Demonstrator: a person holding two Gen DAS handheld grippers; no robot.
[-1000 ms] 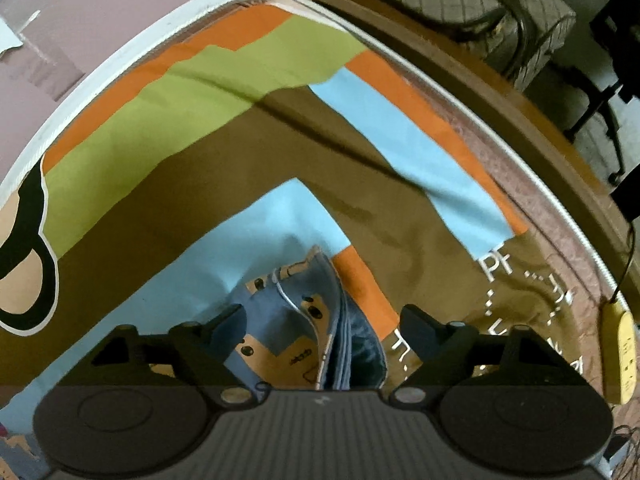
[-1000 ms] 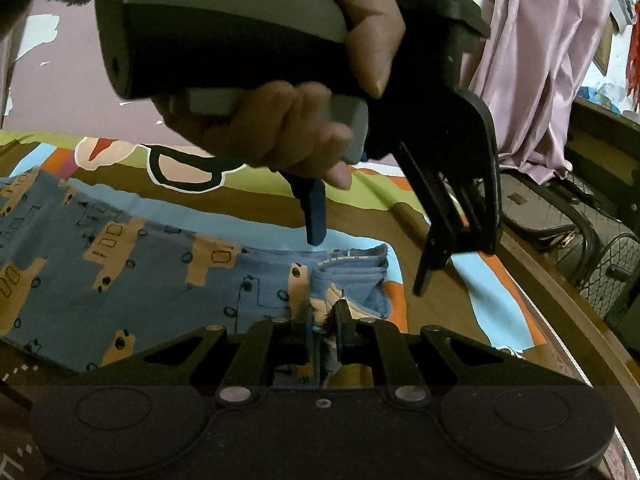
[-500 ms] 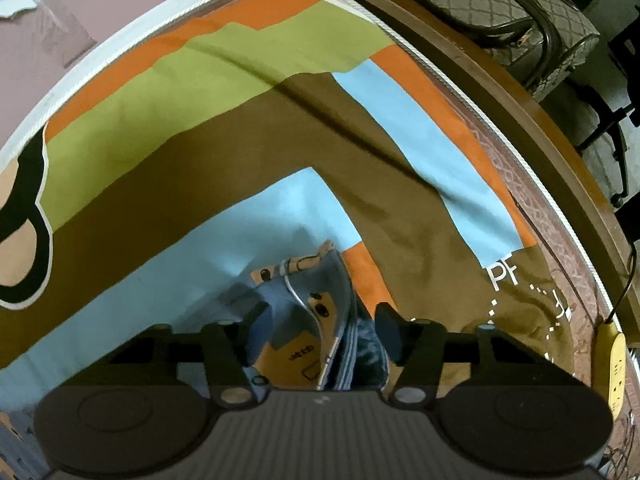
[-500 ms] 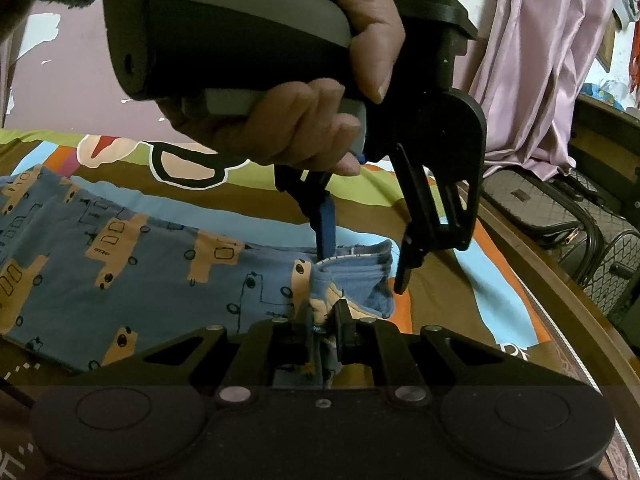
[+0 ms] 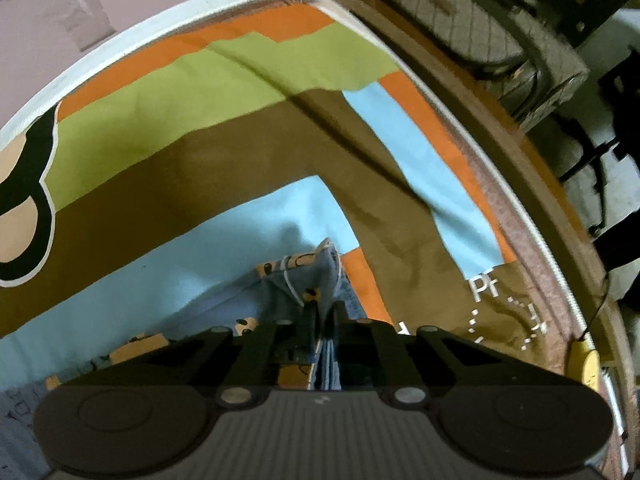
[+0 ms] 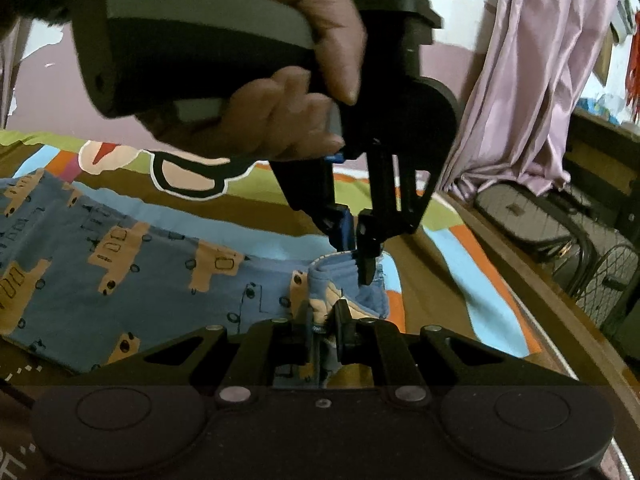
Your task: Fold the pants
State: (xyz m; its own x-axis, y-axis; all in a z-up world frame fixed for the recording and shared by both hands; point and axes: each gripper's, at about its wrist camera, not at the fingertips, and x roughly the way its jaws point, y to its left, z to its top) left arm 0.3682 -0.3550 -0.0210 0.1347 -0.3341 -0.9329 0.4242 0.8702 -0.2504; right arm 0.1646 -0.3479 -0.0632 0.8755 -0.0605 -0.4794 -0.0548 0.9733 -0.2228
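Observation:
The pants [image 6: 132, 280] are blue with tan truck prints and lie flat on the striped bedsheet [image 6: 452, 268], stretching to the left. My right gripper [image 6: 323, 322] is shut on the near corner of their right end. My left gripper [image 6: 356, 256], seen from the right wrist view, comes down from above and is shut on the far corner of the same end. In the left wrist view the left gripper [image 5: 325, 314] pinches the bunched blue cloth [image 5: 320, 276] between its jaws.
The bed's wooden edge [image 5: 520, 152] curves along the right. A patterned bag [image 5: 480, 36] sits beyond it, and a yellow power strip [image 5: 586, 364] lies at the right edge. A lilac curtain [image 6: 532, 92] hangs at the back right. A wire basket [image 6: 612, 284] stands beside the bed.
My left gripper has gone from open around the pants' end to shut on it. The pinched cloth has lifted slightly. My right gripper has kept its hold.

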